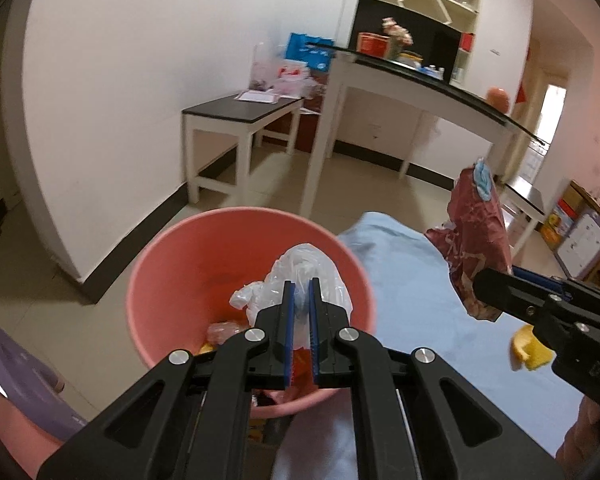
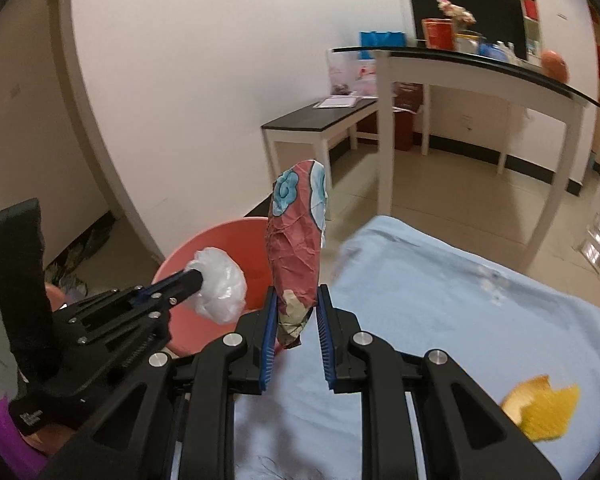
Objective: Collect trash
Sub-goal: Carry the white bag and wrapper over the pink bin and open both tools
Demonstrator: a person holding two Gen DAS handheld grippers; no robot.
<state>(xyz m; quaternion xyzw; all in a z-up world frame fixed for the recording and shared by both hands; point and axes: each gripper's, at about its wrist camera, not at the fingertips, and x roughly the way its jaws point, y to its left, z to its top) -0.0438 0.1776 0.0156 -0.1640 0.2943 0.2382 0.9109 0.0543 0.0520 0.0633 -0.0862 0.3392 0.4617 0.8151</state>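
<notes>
Between the left gripper's point(image 1: 302, 285) nearly closed pads: clear plastic bag point(image 1: 300, 276), hanging right over the pink bin point(image 1: 172, 276). Just right of that, crumpled red wrapper point(image 2: 296, 256) upright in the right gripper point(image 2: 296, 292), pads pinching its lower end. Yellow peel point(image 2: 542, 412) further right on the blue cloth point(image 2: 440, 300).

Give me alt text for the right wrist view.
The right gripper holds a crumpled red wrapper upright above a blue cloth. To its left, the left gripper holds a white plastic bag over a pink bucket. An orange peel lies on the cloth.
</notes>
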